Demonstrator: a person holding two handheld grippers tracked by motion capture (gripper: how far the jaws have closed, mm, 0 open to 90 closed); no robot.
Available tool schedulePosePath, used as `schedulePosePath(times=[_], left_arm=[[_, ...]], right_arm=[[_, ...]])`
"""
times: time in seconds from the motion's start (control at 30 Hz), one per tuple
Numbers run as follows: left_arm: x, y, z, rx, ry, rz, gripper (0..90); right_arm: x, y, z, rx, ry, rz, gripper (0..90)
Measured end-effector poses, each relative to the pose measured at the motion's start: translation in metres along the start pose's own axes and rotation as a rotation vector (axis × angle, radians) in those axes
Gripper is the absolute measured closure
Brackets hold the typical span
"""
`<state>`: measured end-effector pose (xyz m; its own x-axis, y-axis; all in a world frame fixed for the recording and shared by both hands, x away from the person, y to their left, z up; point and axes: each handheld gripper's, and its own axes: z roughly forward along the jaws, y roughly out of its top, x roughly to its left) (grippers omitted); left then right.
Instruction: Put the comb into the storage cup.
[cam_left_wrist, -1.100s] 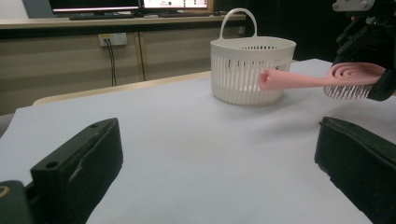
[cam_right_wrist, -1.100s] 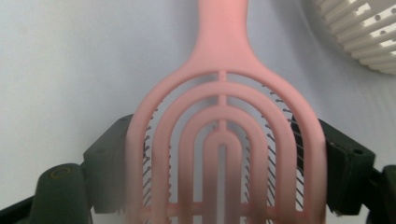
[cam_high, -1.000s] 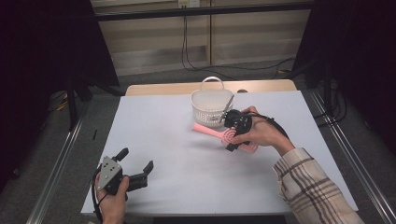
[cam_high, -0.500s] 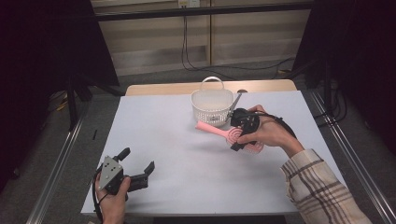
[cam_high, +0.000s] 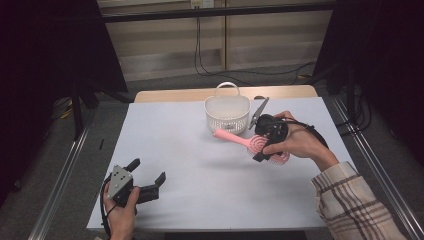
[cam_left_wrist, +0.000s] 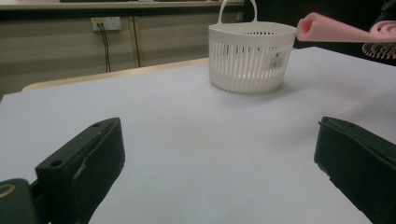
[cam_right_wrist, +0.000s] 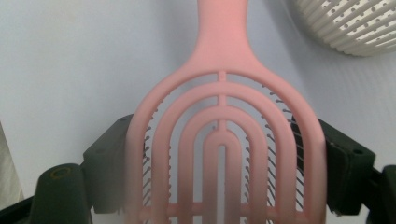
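Note:
A pink hairbrush (cam_high: 232, 137) hangs a little above the white table (cam_high: 200, 170), its handle pointing at the white basket (cam_high: 227, 112). My right gripper (cam_high: 265, 147) is shut on the brush's ribbed head (cam_right_wrist: 224, 140), one black jaw on each side edge, as the right gripper view (cam_right_wrist: 224, 156) shows. My left gripper (cam_high: 147, 171) rests low at the table's front left, open, with bare table between its jaws (cam_left_wrist: 219, 158). From there the basket (cam_left_wrist: 250, 56) stands ahead and the brush handle (cam_left_wrist: 327, 28) pokes in from the right, level with the basket's rim.
A slim grey thing (cam_high: 259, 112) lies just right of the basket. Behind the white sheet runs a wooden table edge (cam_high: 175, 95). Metal rails (cam_high: 370, 165) flank the table, with dark floor beyond.
My right hand has lifted the brush off the table and carried it slightly right, closer to the basket. The left gripper has stayed put.

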<state>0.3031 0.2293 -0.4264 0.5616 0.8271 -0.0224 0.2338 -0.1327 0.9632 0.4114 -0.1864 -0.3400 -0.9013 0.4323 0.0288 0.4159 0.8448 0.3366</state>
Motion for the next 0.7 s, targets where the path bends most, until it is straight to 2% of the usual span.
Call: schedulePosePath(times=[0.13, 0.3, 0.37, 0.43, 0.47, 0.53, 0.57, 0.6, 0.63, 0.7], left_arm=[[-0.003, 0.001, 0.005, 0.012, 0.004, 0.016, 3.1], [-0.009, 0.005, 0.013, 0.023, -0.047, 0.011, 5.2], [-0.012, 0.006, 0.016, 0.038, -0.050, 0.038, 4.9], [-0.014, 0.007, 0.019, 0.028, -0.074, 0.032, 4.6], [-0.015, 0.009, 0.019, 0.024, -0.080, 0.044, 3.2], [-0.017, 0.011, 0.022, 0.012, -0.086, 0.062, 3.0], [-0.019, 0.012, 0.022, 0.009, -0.070, 0.057, 2.7], [-0.021, 0.014, 0.024, 0.002, -0.076, 0.054, 2.7], [-0.021, 0.016, 0.025, -0.001, -0.110, 0.062, 4.1], [-0.025, 0.019, 0.028, -0.007, -0.115, 0.099, 3.1]], right_arm=[[0.003, -0.002, -0.005, -0.004, -0.019, 0.006, 19.7], [0.010, -0.004, -0.007, -0.008, -0.015, -0.002, 19.7], [0.014, -0.004, -0.008, -0.007, -0.027, -0.005, 19.7], [0.017, -0.004, -0.009, -0.006, -0.029, -0.005, 19.7], [0.019, -0.004, -0.009, -0.010, -0.022, -0.006, 19.7], [0.022, -0.003, -0.009, -0.008, -0.015, -0.010, 19.7], [0.023, -0.003, -0.009, -0.007, -0.016, -0.012, 19.7], [0.024, -0.002, -0.009, -0.007, -0.014, -0.015, 19.7], [0.025, -0.002, -0.009, -0.005, -0.011, -0.015, 19.7], [0.025, 0.000, -0.009, -0.003, -0.001, -0.022, 19.7]])
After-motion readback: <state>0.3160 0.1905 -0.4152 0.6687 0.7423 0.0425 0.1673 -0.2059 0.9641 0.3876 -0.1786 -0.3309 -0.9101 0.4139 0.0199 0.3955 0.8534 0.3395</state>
